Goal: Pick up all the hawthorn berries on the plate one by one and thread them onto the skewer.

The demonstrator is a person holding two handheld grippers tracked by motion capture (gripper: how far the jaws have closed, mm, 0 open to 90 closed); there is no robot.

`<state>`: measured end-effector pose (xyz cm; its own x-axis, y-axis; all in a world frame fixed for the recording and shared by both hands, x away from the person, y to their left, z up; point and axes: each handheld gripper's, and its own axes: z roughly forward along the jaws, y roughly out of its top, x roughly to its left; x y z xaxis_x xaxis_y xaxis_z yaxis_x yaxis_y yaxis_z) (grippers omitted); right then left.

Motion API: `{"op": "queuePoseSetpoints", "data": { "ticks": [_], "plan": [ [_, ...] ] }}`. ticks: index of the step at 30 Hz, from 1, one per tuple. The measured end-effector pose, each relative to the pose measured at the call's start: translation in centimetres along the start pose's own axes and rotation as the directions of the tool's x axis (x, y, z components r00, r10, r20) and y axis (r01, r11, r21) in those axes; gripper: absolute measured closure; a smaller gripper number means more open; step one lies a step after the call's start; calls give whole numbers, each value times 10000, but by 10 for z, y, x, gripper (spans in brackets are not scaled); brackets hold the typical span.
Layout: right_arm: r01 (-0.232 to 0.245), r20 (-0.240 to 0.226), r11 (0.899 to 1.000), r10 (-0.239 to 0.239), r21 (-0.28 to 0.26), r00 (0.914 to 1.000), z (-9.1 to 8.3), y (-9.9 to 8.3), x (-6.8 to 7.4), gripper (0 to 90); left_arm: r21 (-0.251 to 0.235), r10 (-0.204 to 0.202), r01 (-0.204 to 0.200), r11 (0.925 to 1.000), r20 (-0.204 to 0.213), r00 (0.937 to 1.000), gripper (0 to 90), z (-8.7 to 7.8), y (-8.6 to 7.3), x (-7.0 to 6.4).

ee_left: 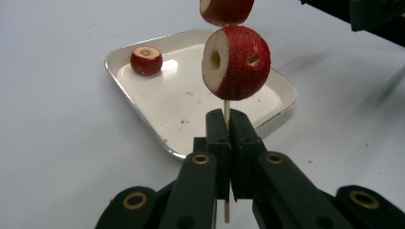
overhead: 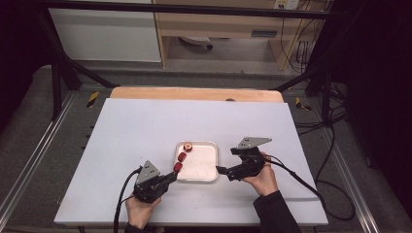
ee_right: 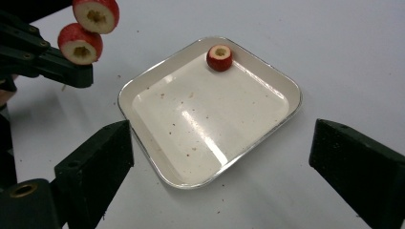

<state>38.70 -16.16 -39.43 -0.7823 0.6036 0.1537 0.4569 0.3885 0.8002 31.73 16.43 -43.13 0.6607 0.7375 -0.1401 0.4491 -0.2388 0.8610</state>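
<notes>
My left gripper (ee_left: 227,125) is shut on a thin wooden skewer (ee_left: 227,106) that carries two cored red fruit pieces (ee_left: 236,63), one above the other. In the high view the left gripper (overhead: 171,176) holds them (overhead: 179,166) over the left edge of a white square tray (overhead: 206,167). A third red fruit piece (overhead: 187,147) lies in the tray's far left corner; it is the fruit piece (ee_right: 219,57) at the tray's far corner in the right gripper view. My right gripper (ee_right: 224,148) stands wide open just right of the tray (ee_right: 143,86), nothing between its jaws.
The tray sits near the front middle of a white tabletop (overhead: 145,126) with a wooden strip (overhead: 194,93) at its far edge. Crumbs dot the tray floor. Black cables (overhead: 301,182) trail from both grippers toward the table's front.
</notes>
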Motion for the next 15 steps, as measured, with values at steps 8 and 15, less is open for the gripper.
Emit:
{"op": "queuePoseSetpoints", "data": {
  "ticks": [8,15],
  "plan": [
    [72,141,9977,-82,677,9999,9,8,1,60,71,-116,116,9999,-47,9999,883,-6,-5,10],
    [-45,274,9942,16,1073,9996,21,22,2,57,88,-153,153,9998,-61,9999,882,-10,-7,15]
  ]
}}
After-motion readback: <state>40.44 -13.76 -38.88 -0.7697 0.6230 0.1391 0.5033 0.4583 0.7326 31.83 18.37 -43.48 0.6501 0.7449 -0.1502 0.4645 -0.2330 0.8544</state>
